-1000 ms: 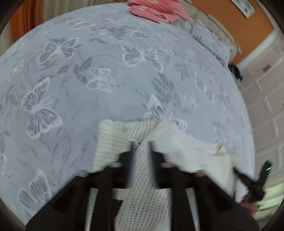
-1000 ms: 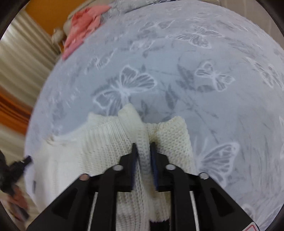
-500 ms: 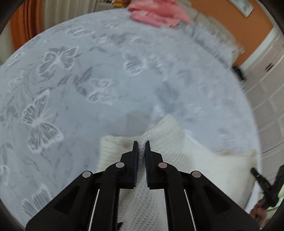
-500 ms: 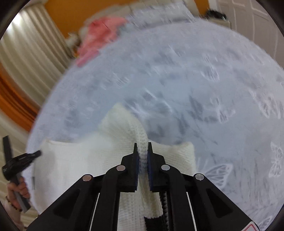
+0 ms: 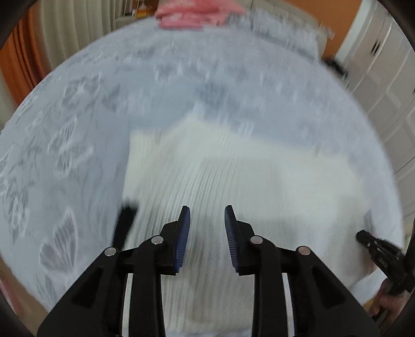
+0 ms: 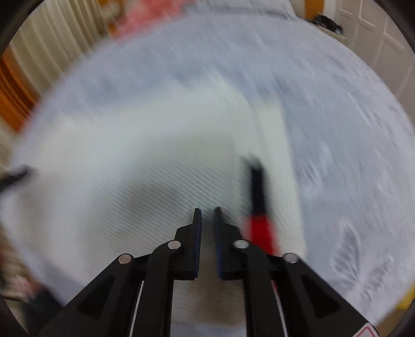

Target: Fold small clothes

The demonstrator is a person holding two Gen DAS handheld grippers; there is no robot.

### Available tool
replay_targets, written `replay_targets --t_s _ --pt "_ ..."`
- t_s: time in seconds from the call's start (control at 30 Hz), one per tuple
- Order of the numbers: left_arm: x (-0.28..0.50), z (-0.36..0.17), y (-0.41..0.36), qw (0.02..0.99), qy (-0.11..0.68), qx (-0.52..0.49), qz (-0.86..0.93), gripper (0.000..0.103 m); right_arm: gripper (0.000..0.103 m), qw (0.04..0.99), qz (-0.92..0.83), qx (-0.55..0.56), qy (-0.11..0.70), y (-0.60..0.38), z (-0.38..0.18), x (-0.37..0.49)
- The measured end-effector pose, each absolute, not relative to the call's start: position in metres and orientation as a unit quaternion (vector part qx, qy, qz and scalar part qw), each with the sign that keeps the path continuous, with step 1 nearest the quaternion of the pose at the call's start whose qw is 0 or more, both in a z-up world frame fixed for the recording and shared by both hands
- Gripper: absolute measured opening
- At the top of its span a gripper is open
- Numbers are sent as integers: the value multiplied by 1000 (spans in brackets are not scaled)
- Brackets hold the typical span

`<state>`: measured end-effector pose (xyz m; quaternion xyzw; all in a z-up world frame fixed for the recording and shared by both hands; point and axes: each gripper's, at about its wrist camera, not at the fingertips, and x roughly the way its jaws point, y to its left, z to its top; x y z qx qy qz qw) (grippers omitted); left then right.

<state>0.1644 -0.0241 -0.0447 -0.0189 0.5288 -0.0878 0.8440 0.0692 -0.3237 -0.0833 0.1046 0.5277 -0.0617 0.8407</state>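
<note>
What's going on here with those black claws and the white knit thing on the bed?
A person is folding a small white sweater on a bed with a butterfly-print cover, using a handheld claw in each hand. Right now neither claw grips the knit: the left claw is opening above it with nothing between its pads, and the right claw looks nearly shut and empty. The pictures are blurred. A pink pile sits at the far end.

— What fills the room?
— A bed (image 5: pixel 77 155) under a pale blue-grey cover printed with white butterflies.
— And beyond the bed?
— Cream pleated curtains (image 5: pixel 77 28) with an orange drape (image 5: pixel 18 59) beside them at its far left, an orange wall (image 5: pixel 339 33) and white panelled doors (image 5: pixel 384 85) to its right.
</note>
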Motion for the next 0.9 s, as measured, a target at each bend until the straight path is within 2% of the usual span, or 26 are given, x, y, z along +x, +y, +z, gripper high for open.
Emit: replay_targets --t_s 0.07,0.17,0.3,0.37,0.4,0.43,0.5,0.53,0.73,0.77,0.83,0.9 --pt "154 -61 -20 832 550 -12 -72 26 2 833 -81 163 523 -339 -69 59" --pt "141 -58 -15 837 543 -9 -65 26 13 838 -80 193 505 -339 -50 51" --pt "136 -56 -19 838 543 -4 -58 26 13 821 -83 123 551 -319 -77 59" --pt "133 -57 -20 839 541 -3 -55 26 11 827 -85 130 541 -321 -72 52" --pt "133 -58 -19 838 543 -2 -54 26 14 828 -85 141 535 -323 -66 47" --pt "133 -57 -19 838 543 -1 -53 26 30 831 -86 152 528 -325 -60 43" --pt "132 -57 -18 838 543 0 -52 26 55 838 -80 170 512 -328 -53 33" --pt "130 -57 -18 838 543 0 -52 27 57 837 -78 168 515 -329 -53 32" --pt "127 -60 -19 840 540 12 -53 27 56 819 -64 142 552 -317 -72 30" --pt "126 -61 -18 839 541 10 -53 27 50 818 -64 140 555 -314 -75 32" --pt "126 -62 -17 839 542 7 -51 28 7 816 -63 147 555 -314 -76 33" --pt "126 -63 -17 839 542 7 -50 29 6 821 -65 157 545 -319 -68 30"
